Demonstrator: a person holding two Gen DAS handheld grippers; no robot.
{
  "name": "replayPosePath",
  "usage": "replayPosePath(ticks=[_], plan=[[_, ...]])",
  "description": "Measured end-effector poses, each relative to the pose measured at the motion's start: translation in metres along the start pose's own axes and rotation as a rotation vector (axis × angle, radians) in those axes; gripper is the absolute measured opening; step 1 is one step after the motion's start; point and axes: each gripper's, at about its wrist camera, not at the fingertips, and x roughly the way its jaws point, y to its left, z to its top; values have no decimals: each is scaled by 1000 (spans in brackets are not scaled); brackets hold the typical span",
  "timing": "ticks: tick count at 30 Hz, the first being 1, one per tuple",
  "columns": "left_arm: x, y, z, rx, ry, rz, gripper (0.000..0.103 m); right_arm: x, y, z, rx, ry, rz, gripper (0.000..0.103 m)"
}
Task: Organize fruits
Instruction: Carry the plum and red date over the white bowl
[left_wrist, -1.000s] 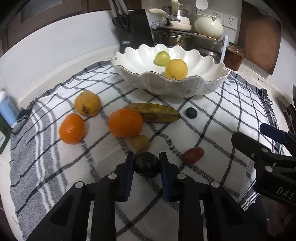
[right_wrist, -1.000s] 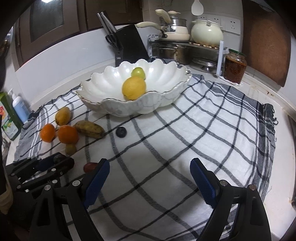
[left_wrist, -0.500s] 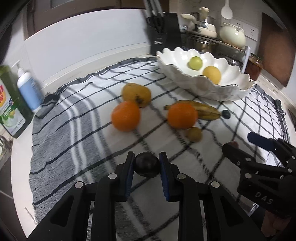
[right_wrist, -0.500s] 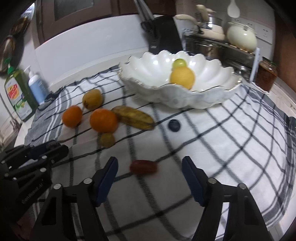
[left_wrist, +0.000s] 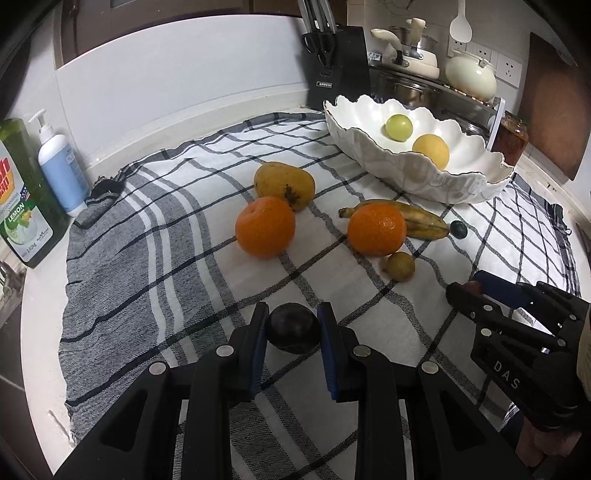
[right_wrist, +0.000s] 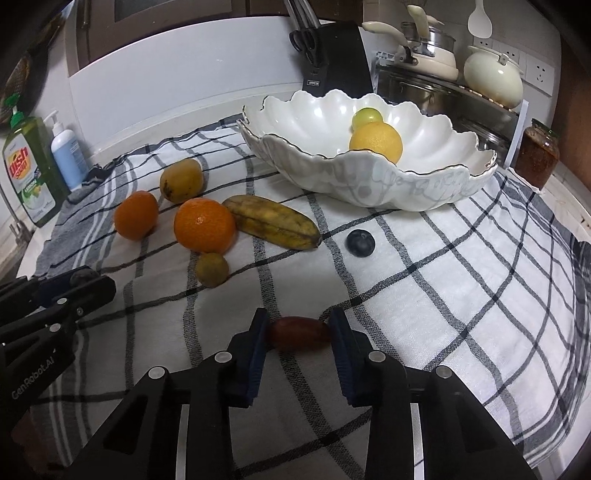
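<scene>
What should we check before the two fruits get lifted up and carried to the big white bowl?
1. Left gripper shut on the dark plum: ok.
2. Right gripper around the red fruit, jaws closing: firm hold, cannot tell.
3. White bowl has room beside the lemon and green fruit: ok.
4. Banana and blueberry lie before the bowl, so lift above them: ok.

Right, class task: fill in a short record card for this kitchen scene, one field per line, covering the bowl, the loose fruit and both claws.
Bowl: white scalloped bowl holding a lemon and a green fruit
Loose on cloth: two oranges, mango, banana, blueberry, small brown fruit
Left claw: shut on a dark plum
Right claw: closing, pads touching a red date
Surface: checked cloth
</scene>
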Motion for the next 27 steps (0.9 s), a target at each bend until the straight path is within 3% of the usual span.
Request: replayPosePath(ticks=[11, 27], plan=[[-12, -10, 13, 13, -29, -23, 27, -28, -8, 10, 15, -63, 3, 34], [-20, -51, 70, 69, -110, -105, 27, -56, -58, 54, 59, -164, -72, 34]])
